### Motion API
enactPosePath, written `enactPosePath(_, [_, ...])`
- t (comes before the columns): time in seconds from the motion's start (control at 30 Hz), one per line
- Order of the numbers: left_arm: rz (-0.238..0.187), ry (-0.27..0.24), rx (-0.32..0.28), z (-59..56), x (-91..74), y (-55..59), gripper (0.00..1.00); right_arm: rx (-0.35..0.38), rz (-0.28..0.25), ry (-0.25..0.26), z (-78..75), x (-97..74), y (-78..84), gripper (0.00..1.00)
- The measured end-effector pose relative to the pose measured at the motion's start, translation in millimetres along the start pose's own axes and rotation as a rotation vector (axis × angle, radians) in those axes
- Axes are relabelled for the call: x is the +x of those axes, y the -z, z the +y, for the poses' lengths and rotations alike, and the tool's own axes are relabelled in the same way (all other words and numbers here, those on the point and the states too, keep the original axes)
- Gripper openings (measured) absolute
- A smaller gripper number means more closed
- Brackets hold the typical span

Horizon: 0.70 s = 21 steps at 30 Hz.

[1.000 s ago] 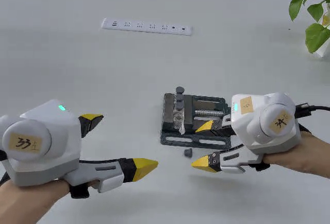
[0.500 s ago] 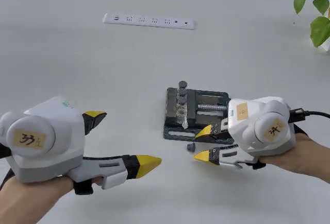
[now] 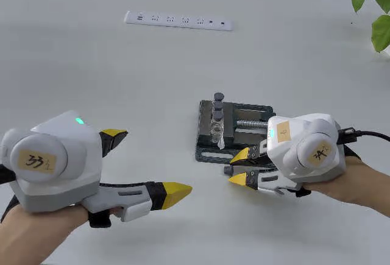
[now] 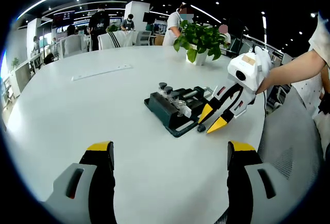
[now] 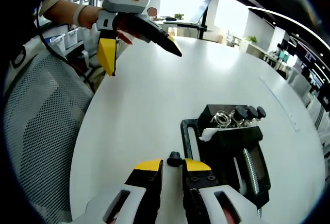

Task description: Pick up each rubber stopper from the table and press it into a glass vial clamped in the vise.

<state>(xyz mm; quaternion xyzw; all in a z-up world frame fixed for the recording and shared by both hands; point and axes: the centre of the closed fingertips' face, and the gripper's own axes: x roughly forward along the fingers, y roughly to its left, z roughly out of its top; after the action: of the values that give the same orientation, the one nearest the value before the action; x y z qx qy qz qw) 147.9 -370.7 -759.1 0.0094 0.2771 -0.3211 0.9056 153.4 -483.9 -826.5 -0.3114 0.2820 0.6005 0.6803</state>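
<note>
Head view: stoppered vials [image 3: 217,113] in vise [image 3: 205,132]

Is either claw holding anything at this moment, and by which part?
Nothing is held. The left claw is open, empty; the right claw is open just short of the loose stopper.

The white round table [image 3: 122,64] carries a dark vise [image 3: 241,136]. One loose stopper [image 3: 227,170] lies on the tabletop just beside the vise's near edge. A white power strip [image 3: 178,21] lies well beyond the vise, and a plant [image 3: 381,32] stands far off to the vise's right.
</note>
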Motion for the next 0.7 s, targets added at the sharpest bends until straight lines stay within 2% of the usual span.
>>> enactPosePath(0.33, [0.010, 0.021, 0.018, -7.2, 4.4, -1.1, 0.90, 0.017, -0.004, 0.009, -1.8, 0.7, -0.2, 0.07])
enactPosePath(0.43, [0.018, 0.032, 0.037, -10.9, 7.2, -0.1, 0.90, 0.029, 0.013, -0.016, -1.0, -3.6, 0.7, 0.07])
enactPosePath(0.5, [0.026, 0.040, 0.048, -13.3, 8.9, 1.0, 0.89, 0.038, 0.050, -0.066, 5.9, -8.6, 3.8, 0.07])
enactPosePath(0.53, [0.027, 0.050, 0.053, -16.5, 10.1, 0.4, 0.89, 0.034, 0.047, -0.064, 3.6, -11.7, 2.3, 0.07])
enactPosePath(0.7, [0.038, 0.092, 0.090, -28.6, 16.3, -0.4, 0.87, 0.023, 0.119, -0.124, 4.5, -29.6, 4.1, 0.07])
